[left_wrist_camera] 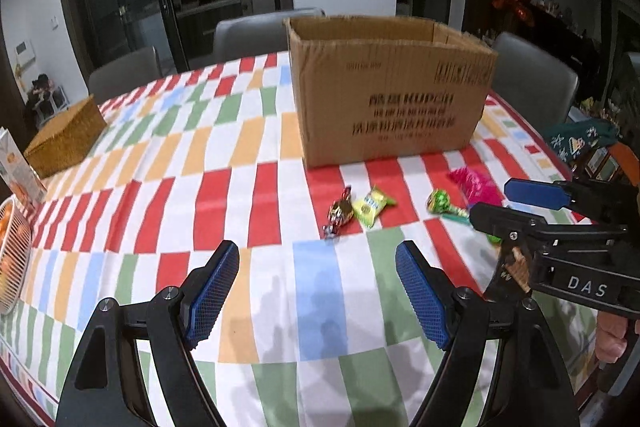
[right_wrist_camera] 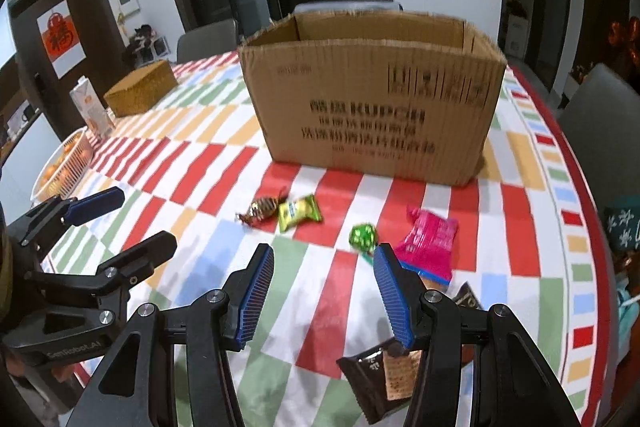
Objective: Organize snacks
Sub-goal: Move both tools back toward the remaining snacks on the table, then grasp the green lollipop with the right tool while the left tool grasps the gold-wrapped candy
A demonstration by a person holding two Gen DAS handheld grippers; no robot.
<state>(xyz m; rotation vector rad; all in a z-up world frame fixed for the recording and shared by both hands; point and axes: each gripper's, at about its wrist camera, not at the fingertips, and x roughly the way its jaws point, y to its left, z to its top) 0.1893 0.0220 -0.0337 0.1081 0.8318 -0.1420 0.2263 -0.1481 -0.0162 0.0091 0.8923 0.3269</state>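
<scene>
Five loose snacks on surface, none in claws. Left claw spread apart, empty. Right claw spread apart, empty. Cardboard box open at 12 o'clock. Gold candy, yellow-green packet at 11 o'clock of right claw; green lollipop, pink packet at 1 o'clock; dark wafer packet under right finger. Judged step: approach before first pick. Next: descend, centre on lollipop, clamp, carry to box.
</scene>
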